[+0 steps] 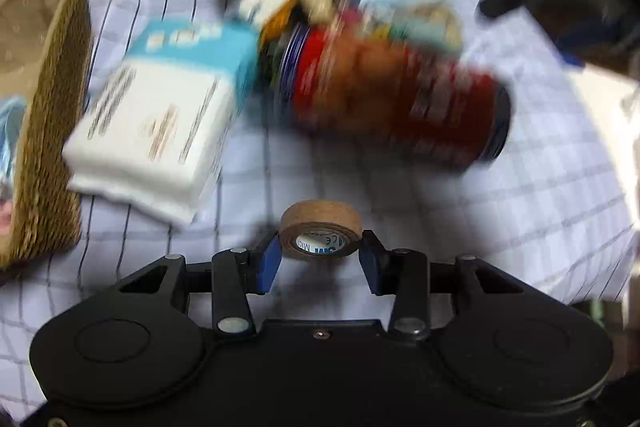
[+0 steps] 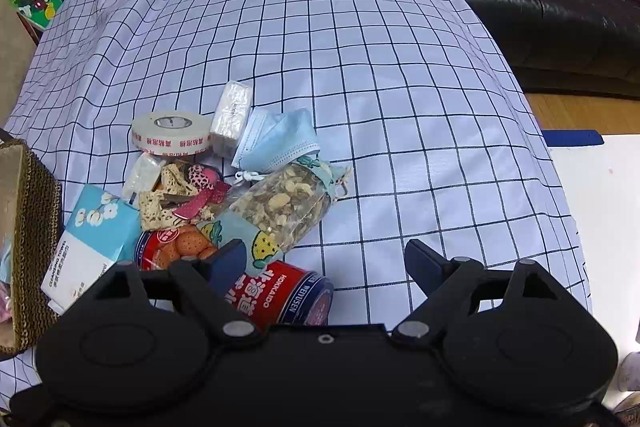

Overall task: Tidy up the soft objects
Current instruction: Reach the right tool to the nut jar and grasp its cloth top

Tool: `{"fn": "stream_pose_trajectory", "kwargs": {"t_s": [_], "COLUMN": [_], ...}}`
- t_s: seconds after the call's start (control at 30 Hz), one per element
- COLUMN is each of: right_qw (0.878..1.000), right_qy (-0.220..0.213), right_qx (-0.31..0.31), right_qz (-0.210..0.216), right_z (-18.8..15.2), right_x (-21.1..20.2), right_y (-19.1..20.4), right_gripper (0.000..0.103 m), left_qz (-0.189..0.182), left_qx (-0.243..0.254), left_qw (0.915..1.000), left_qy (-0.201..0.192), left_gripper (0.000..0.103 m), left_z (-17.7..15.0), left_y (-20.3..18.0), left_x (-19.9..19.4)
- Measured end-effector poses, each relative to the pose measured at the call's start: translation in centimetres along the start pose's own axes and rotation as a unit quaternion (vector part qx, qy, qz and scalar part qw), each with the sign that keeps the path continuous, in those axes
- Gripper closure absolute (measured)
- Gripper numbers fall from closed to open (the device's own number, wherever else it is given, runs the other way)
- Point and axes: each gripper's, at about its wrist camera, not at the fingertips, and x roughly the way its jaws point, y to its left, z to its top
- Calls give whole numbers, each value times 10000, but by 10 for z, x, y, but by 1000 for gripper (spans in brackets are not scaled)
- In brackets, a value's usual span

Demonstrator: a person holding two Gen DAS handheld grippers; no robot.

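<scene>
Left gripper (image 1: 320,259) clamped on tan tape roll (image 1: 321,233), held above checked cloth (image 1: 520,195), near red tin (image 1: 400,99) and tissue pack (image 1: 160,115); basket (image 1: 52,131) at left. Right gripper (image 2: 326,265) spread apart, holding nothing, over red tin (image 2: 288,297).

On the checked cloth (image 2: 360,67) the clutter sits at the left, with the basket (image 2: 32,227) at the far left edge. Just right of the basket lies the towel pack (image 2: 94,239), touching the tin (image 2: 280,299) lying on its side. Behind them lie the snack bag (image 2: 284,203), then the face mask (image 2: 280,139), the tape roll (image 2: 171,133) and the small packet (image 2: 232,115). 1 small tape roll (image 1: 321,235) sits between the left gripper (image 1: 320,263) fingers, before the tin.
</scene>
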Motion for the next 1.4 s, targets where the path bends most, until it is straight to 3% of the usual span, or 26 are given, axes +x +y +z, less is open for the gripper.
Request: {"fn": "stream_pose_trajectory", "kwargs": {"t_s": [0.13, 0.5, 0.7, 0.97, 1.23, 1.33, 1.4], "right_qw": [10000, 9999, 9986, 9884, 9896, 9912, 9915], "right_qy": [3, -44, 83, 382, 518, 618, 615], "right_qx": [-65, -96, 517, 1461, 1342, 1169, 1137], "right_qz": [53, 87, -19, 137, 37, -16, -118], "right_z": [-1, 1, 10, 24, 34, 35, 35], "right_x": [-2, 0, 17, 44, 71, 83, 90], "right_y": [4, 8, -14, -26, 5, 18, 25], "right_gripper": [17, 16, 16, 16, 15, 3, 2], "left_qz": [-193, -43, 240, 232, 186, 145, 146], "left_qx": [-106, -284, 44, -36, -37, -33, -34], "left_qw": [9995, 9995, 9996, 9996, 9997, 9998, 9997], "left_qy": [241, -102, -120, -146, -149, -159, -168], "left_gripper": [60, 38, 37, 37, 37, 37, 36], "left_z": [0, 22, 11, 11, 16, 16, 15], "left_y": [10, 9, 4, 12, 11, 11, 13], "left_x": [3, 9, 13, 15, 18, 17, 16]}}
